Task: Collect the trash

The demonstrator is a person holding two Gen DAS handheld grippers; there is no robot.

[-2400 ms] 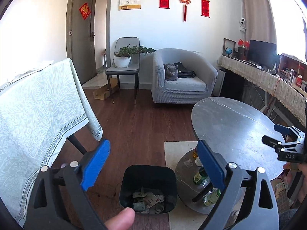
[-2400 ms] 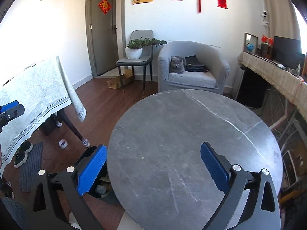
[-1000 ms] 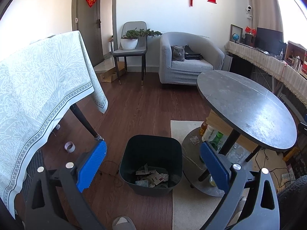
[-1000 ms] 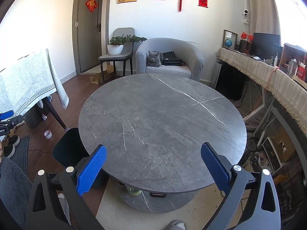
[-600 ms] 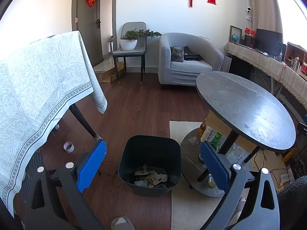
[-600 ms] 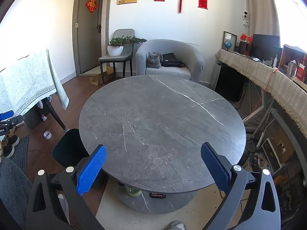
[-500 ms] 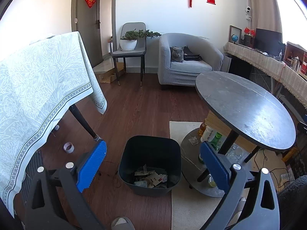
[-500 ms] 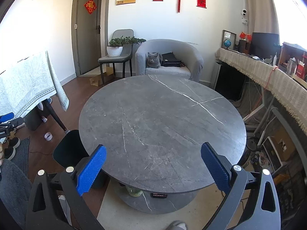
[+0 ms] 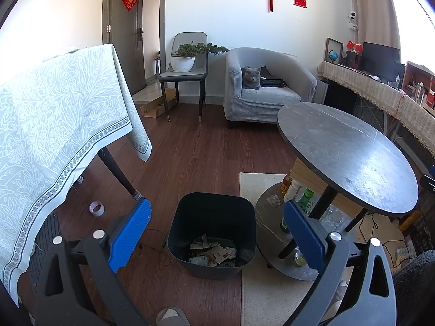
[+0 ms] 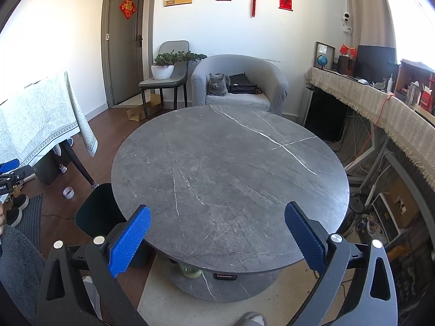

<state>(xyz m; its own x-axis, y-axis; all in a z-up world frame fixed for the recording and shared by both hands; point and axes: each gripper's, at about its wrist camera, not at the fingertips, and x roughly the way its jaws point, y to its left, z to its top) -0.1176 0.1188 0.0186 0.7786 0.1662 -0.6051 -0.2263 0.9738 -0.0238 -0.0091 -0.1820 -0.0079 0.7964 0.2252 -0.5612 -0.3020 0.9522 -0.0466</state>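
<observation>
- Left tongs (image 9: pixel 217 233) are being held wide apart, empty, above the bin (image 9: pixel 212 217)
- Trash (image 9: pixel 212 252) is lying inside it
- Right tongs (image 10: pixel 217 233) are being held wide, empty, over the worktop (image 10: pixel 231 168)

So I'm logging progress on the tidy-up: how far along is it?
Done: the bin already holds paper scraps, and nothing lies on the round table. In hand: nothing, as the left hand-held gripper and right hand-held gripper are open. Possibly left: a crumpled scrap on the lower shelf.
</observation>
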